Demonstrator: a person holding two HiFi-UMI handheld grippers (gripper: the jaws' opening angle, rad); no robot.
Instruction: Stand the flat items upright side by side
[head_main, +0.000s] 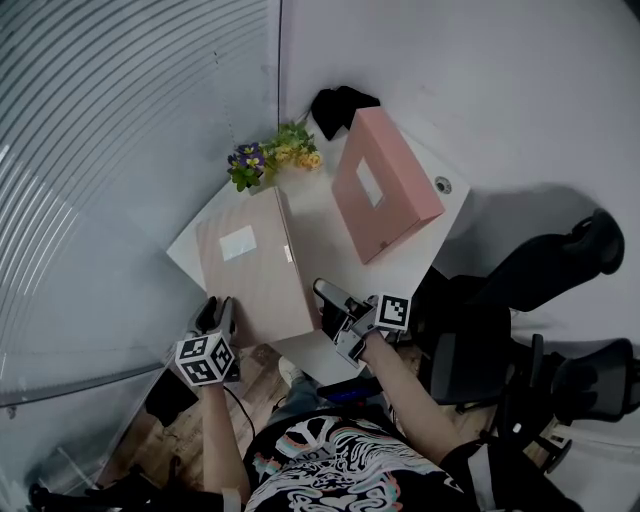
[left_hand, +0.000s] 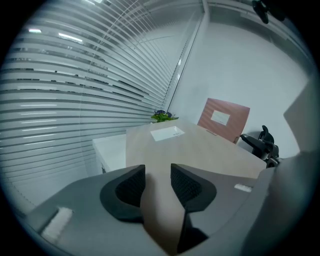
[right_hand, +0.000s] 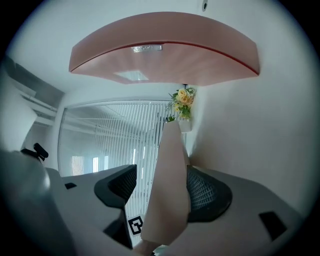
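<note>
Beige box (head_main: 255, 265): broad face up, far end over surface (head_main: 312, 215), near end seemingly past front edge, at hands. Left gripper (left_hand: 157, 182): fingers clamped on near corner. Right gripper (right_hand: 160, 185): box edge between fingers, one pad touching, other apart, not clamped. Pink box (head_main: 385, 180) upright further back, apart. Risk: one-corner hold lets box pivot, slip, drop off edge; swing upward could topple pink box or hit flowers (head_main: 275, 155).
</note>
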